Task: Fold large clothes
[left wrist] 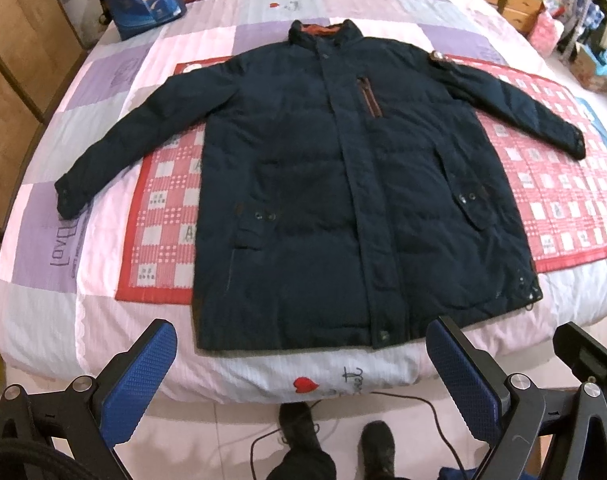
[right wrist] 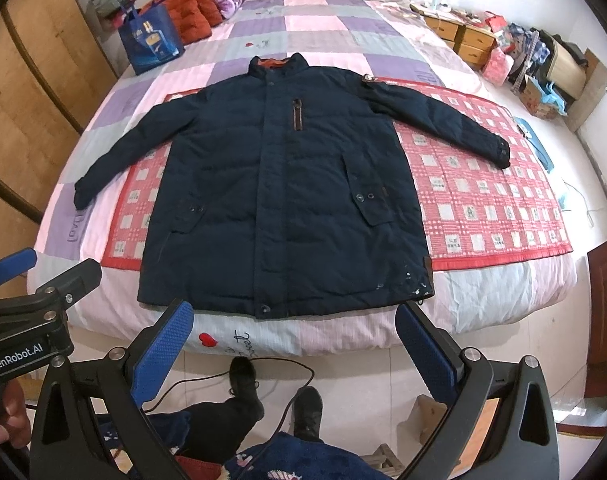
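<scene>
A dark navy jacket (left wrist: pixel 323 184) lies flat and face up on the bed (left wrist: pixel 115 332), both sleeves spread outward, its body over a red checked mat (left wrist: pixel 551 184). The left gripper (left wrist: pixel 303 380) and right gripper (right wrist: pixel 295 344) hover apart from the hem, each spread wide and grasping nothing. A blue bag (right wrist: pixel 151 40) stands near the headboard

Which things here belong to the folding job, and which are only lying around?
For the job:
- dark jacket, spread flat
- left gripper, open
- right gripper, open

Lying about:
- blue bag
- orange puffer jacket
- red checked mat
- floor cable
</scene>
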{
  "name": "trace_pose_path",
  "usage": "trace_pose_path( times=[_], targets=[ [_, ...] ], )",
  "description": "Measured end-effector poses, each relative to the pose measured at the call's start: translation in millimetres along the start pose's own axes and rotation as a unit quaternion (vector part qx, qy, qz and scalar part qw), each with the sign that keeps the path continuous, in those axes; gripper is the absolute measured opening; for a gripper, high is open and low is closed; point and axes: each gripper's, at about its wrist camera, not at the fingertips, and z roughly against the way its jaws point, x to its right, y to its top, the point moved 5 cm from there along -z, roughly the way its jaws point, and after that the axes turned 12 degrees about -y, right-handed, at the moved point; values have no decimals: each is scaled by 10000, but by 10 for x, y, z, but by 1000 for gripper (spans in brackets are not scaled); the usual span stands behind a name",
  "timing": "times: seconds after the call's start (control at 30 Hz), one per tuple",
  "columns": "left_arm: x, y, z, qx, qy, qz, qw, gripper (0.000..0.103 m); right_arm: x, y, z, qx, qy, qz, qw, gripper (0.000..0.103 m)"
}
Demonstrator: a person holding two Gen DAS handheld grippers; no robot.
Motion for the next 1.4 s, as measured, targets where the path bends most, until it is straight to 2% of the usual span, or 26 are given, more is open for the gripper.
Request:
trace_pose_path(
  times=[0.4,0.77,1.17,1.4],
  targets=[
    [-117,175,-98,32,-172,-168,9997,103,-114,88,-53,13,-205,-204,9996,103],
    [-372,451,-176,86,-354,-414,9985,103,-381,265,-75,25,-505,-398,9979,103],
    [-484,813,-44,475,-425,-683,9956,103,-497,550,106,316,-917,-481,9941,103],
    [-558,964,-27,629,-394,-506,9960,103,-504,780,158,506,-942,-415,9934,103]
  ],
)
